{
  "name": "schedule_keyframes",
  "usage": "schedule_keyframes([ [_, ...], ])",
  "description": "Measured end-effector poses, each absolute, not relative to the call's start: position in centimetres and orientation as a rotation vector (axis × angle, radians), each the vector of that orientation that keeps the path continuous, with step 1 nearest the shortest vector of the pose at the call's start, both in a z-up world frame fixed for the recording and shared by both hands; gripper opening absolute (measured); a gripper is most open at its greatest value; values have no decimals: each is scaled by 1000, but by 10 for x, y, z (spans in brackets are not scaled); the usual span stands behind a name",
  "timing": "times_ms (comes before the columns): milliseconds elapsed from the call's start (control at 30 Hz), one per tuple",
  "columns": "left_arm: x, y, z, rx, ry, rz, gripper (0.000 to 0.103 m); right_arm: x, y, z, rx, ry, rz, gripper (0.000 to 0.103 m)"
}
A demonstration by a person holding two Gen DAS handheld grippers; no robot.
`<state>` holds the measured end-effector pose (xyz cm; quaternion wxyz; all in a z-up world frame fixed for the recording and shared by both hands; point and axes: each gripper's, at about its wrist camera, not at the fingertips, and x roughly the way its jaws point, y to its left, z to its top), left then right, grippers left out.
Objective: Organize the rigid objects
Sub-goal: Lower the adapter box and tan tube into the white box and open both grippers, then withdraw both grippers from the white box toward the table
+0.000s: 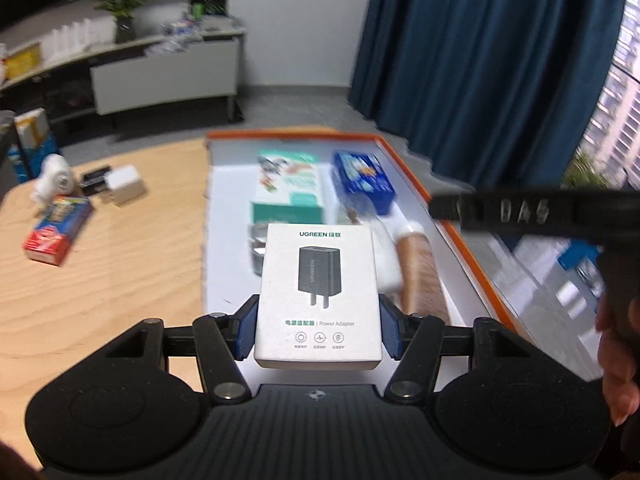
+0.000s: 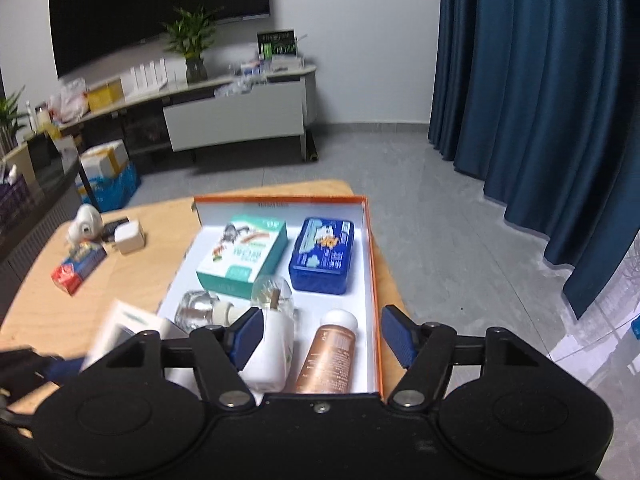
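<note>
Your left gripper point(image 1: 318, 330) held the white cardboard power-adapter box point(image 1: 318, 296) clamped between its blue pads point(image 1: 246, 332), suspended above the near end of the orange-rimmed white tray point(image 2: 372, 264). Your right gripper point(image 2: 322, 338) stood wide, with nothing between its pads; no object was held. It hung over the near right part of the tray.

The tray rested on the light wooden table point(image 1: 120, 280). Inside it, at the far end, lay the teal-and-white carton point(image 2: 244, 258) and, beside it, the blue plastic case point(image 2: 322, 256). Nearer to you lay the clear glass bottle point(image 2: 198, 310), the white plastic bottle point(image 2: 272, 348) and the copper-coloured bottle with a white cap point(image 2: 330, 354).

On the table left of the tray lay the red-and-blue carton point(image 2: 78, 266), the small white cube charger point(image 2: 130, 236) and the white rounded device point(image 2: 84, 222).
</note>
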<state>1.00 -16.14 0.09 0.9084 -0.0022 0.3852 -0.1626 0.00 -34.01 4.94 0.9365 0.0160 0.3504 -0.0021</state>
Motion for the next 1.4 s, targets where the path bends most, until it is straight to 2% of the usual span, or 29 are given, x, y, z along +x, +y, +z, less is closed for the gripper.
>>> schedule_keyframes([
  [33, 11, -164, -2, 2, 807, -347, 61, -1, -340, 51, 35, 708, -7, 79],
  [100, 11, -165, -6, 9, 817, -356, 67, 0, -340, 53, 41, 702, -15, 80],
  [333, 13, -141, 3, -33, 796, -317, 75, 7, -323, 57, 49, 692, 29, 81],
  [800, 23, -32, 21, -81, 778, -42, 77, 28, -234, 49, 45, 733, 232, 84],
  [1400, 60, 58, 18, -129, 742, 60, 87, 76, -147, 23, 44, 798, 329, 85],
])
